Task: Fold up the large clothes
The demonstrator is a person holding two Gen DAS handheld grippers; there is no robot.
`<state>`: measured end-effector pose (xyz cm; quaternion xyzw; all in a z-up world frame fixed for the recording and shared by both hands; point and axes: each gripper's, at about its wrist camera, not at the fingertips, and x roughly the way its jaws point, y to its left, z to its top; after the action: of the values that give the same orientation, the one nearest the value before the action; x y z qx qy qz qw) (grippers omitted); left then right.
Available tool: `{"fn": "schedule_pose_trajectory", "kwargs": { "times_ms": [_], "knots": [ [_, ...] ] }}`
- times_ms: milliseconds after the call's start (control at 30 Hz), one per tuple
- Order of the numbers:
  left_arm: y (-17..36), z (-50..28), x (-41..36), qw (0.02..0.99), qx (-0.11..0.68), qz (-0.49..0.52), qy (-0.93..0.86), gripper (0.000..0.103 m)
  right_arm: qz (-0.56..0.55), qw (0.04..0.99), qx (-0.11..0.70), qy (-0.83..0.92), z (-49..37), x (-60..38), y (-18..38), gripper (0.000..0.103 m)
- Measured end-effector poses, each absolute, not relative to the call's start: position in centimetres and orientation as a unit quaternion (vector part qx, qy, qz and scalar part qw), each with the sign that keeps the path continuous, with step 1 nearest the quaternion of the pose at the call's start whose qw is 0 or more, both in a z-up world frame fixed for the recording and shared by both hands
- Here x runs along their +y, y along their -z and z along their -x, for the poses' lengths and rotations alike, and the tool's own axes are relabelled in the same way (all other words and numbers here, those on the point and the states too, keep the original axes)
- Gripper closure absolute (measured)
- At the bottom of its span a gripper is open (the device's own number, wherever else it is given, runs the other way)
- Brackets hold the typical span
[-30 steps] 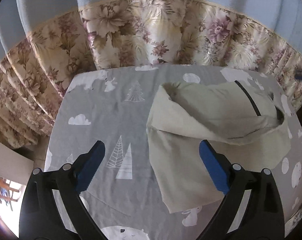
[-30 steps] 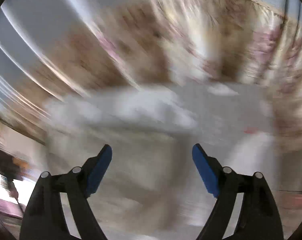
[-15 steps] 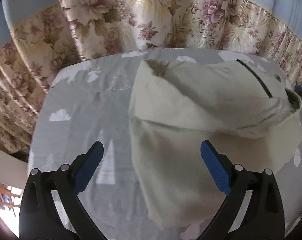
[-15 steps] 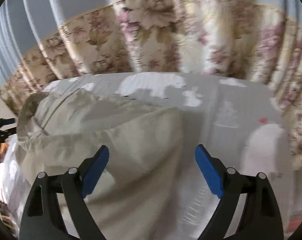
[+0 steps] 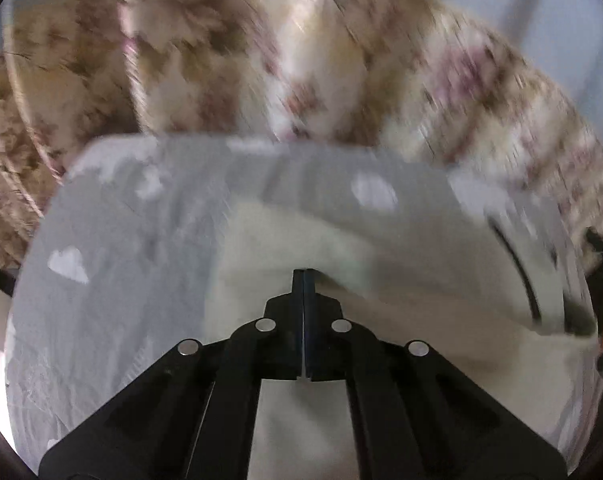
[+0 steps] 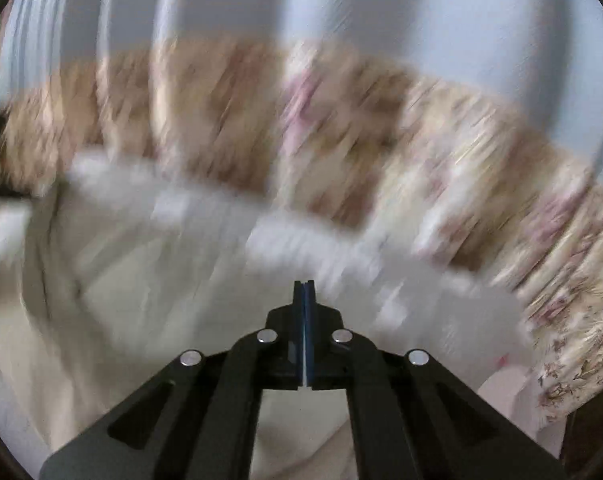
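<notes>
Floral curtains (image 5: 229,52) are hanging behind a bed covered by a grey sheet (image 5: 113,264) with white cloud prints; both views are smearing with motion blur. Cream garment (image 5: 421,304) is lying across the centre and right of the left wrist frame, its dark zipper line (image 5: 517,264) running down the right side. In the right wrist frame the same garment is filling the left and lower centre.

Left gripper (image 5: 304,276) is sitting with its jaws pressed together at lower centre, the tip right at a cloth ridge; it looks to be pinching fabric, though blur is hiding the actual bite. Right gripper (image 6: 304,288) is likewise showing no gap between its jaws, with cream cloth below and around it; whether it is gripping cloth cannot be told.

Step in hand, judging by this: picking up the near edge with both grippers to start a fold. Next move is calling for lifting both points evenly and carrying the edge over towards the upper part of the frame, keeping the cloth taut between them so it is not bunching.
</notes>
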<state>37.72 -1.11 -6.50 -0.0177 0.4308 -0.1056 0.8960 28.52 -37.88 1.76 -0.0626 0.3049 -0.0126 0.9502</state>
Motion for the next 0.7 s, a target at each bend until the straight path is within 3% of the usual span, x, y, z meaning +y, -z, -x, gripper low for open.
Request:
{"fn": "schedule_pose_trajectory", "kwargs": {
  "times_ms": [133, 167, 200, 267, 300, 467, 567, 633, 667, 700],
  "knots": [
    [7.2, -39.6, -0.8, 0.892, 0.448, -0.013, 0.057, 0.103, -0.022, 0.936, 0.351, -0.005, -30.9, -41.3, -1.1, 0.099],
    [7.4, -39.5, -0.6, 0.886, 0.460, -0.017, 0.060, 0.097, -0.028, 0.933, 0.357, -0.023, -30.4, -41.3, -0.7, 0.092],
    [7.4, -38.7, -0.4, 0.883, 0.465, -0.026, 0.059, 0.085, -0.035, 0.925, 0.376, -0.049, -29.4, -41.1, 0.1, 0.058],
    [7.1, -37.0, -0.3, 0.887, 0.455, -0.044, 0.059, 0.018, -0.036, 0.918, 0.388, -0.076, -27.8, -40.5, 1.6, 0.018],
    [6.9, -36.0, -0.4, 0.892, 0.445, -0.055, 0.058, 0.011, -0.031, 0.911, 0.400, -0.094, -27.0, -40.0, 2.7, 0.018],
    [7.4, -33.7, -1.9, 0.885, 0.448, -0.092, 0.092, 0.010, -0.051, 0.876, 0.464, -0.125, -26.7, -39.2, 7.4, 0.018],
    [8.9, -33.9, -2.8, 0.875, 0.464, -0.103, 0.089, 0.011, -0.069, 0.860, 0.489, -0.124, -27.5, -38.3, 10.4, 0.031],
    [9.3, -33.6, -2.9, 0.876, 0.464, -0.104, 0.085, 0.011, -0.006, 0.881, 0.462, -0.103, -27.1, -36.7, 9.1, 0.061],
    [9.2, -33.5, -2.9, 0.876, 0.462, -0.104, 0.085, 0.011, 0.027, 0.892, 0.442, -0.089, -26.9, -36.0, 7.9, 0.097],
    [9.2, -33.4, -2.8, 0.877, 0.462, -0.103, 0.084, 0.011, 0.045, 0.906, 0.415, -0.077, -26.8, -35.8, 6.1, 0.100]
  ]
}}
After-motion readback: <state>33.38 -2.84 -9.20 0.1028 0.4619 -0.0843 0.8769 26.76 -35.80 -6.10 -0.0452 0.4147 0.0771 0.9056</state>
